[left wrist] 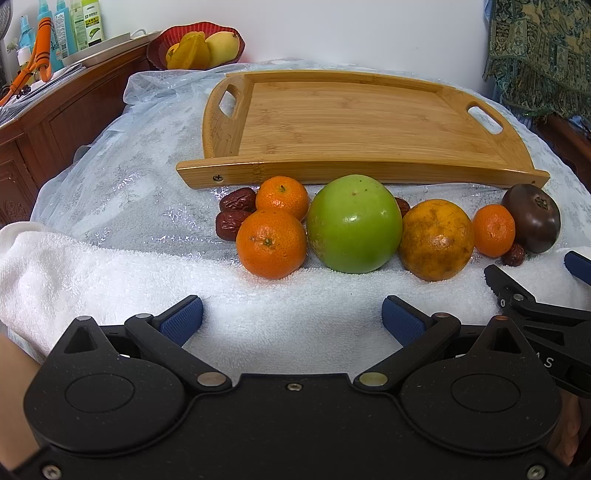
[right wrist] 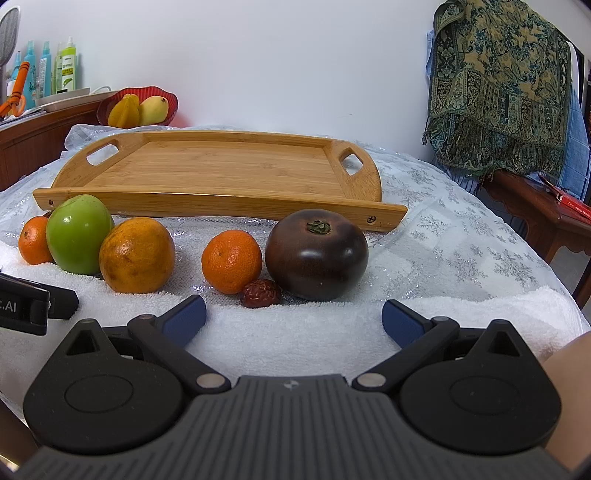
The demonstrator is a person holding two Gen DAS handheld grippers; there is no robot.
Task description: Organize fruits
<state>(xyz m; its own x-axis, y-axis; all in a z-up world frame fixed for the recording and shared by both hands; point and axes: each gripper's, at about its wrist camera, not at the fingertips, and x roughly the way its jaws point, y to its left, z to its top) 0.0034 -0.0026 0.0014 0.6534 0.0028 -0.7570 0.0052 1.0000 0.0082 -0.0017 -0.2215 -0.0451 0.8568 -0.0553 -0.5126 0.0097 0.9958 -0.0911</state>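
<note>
A row of fruit lies before an empty bamboo tray [left wrist: 351,122] [right wrist: 221,173]: two tangerines [left wrist: 271,243], a green apple [left wrist: 354,223] [right wrist: 79,232], a mottled orange [left wrist: 436,240] [right wrist: 136,254], a small tangerine [left wrist: 493,230] [right wrist: 232,260], a dark purple fruit [left wrist: 532,218] [right wrist: 317,254] and red dates [left wrist: 232,221] [right wrist: 261,293]. My left gripper [left wrist: 291,321] is open and empty, just short of the apple. My right gripper [right wrist: 293,319] is open and empty, just short of the date and the purple fruit; it also shows in the left wrist view [left wrist: 535,273].
A white towel [left wrist: 110,280] covers the near table edge over a lace cloth [right wrist: 461,240]. A red bowl of yellow fruit [left wrist: 195,46] and bottles [left wrist: 74,26] stand on a wooden cabinet at the back left. A patterned shawl [right wrist: 498,85] hangs at the right.
</note>
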